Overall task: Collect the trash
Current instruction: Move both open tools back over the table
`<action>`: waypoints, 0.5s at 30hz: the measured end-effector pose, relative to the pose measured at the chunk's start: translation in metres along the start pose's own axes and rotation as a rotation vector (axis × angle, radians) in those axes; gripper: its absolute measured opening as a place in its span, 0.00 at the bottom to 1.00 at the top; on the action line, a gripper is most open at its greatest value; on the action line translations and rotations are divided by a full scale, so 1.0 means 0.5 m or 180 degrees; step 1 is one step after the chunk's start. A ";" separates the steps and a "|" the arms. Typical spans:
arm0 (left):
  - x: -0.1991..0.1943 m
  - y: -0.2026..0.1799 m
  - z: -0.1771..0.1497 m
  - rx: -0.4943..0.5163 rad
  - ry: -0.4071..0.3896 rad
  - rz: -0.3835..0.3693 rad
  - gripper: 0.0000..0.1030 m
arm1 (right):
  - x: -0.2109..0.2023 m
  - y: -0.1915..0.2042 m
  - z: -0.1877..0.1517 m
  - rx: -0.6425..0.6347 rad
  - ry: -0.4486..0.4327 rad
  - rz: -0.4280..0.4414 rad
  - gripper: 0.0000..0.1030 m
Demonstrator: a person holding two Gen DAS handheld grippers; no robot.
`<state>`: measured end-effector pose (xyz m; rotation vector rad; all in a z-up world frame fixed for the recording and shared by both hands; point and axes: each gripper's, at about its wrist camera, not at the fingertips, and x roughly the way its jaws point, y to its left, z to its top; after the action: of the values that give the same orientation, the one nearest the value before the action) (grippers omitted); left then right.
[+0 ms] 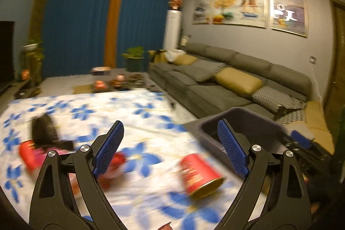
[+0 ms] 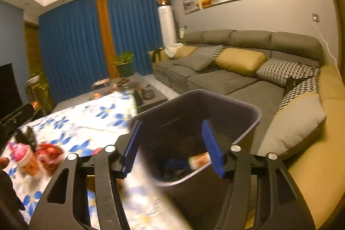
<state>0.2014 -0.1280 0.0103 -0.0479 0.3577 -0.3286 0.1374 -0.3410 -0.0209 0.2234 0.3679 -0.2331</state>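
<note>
Both pairs of jaws are spread wide, grasping nothing. The left gripper [image 1: 170,148] is held above a red can [image 1: 199,176] lying on the floral-clothed desk [image 1: 129,105]. The right gripper [image 2: 172,148] is held over a dark bin [image 2: 248,120] beside the desk.

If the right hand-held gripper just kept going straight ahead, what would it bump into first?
Probably the dark trash bin: the open right hand-held gripper points into its mouth, where some trash already lies. Depth is blurry, so the near rim may come first.
</note>
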 end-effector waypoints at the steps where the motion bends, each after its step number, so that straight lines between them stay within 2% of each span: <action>1: -0.016 0.025 -0.006 -0.0034 -0.0013 0.0109 0.85 | -0.009 0.013 -0.004 -0.0010 0.0004 0.0052 0.59; 8: -0.088 0.178 -0.054 -0.0236 0.0046 0.0753 0.85 | -0.057 0.137 -0.035 -0.0208 0.0069 0.0468 0.62; 11: -0.115 0.240 -0.074 -0.0267 0.0058 0.1074 0.85 | -0.071 0.203 -0.051 -0.0376 0.0095 0.0648 0.63; 15: -0.160 0.322 -0.099 -0.0416 0.0071 0.1389 0.85 | -0.075 0.301 -0.077 -0.0565 0.0173 0.0896 0.63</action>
<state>0.1627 0.0511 -0.0257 -0.0924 0.4007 0.1263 0.1307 -0.1814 -0.0157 0.1047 0.4038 0.0830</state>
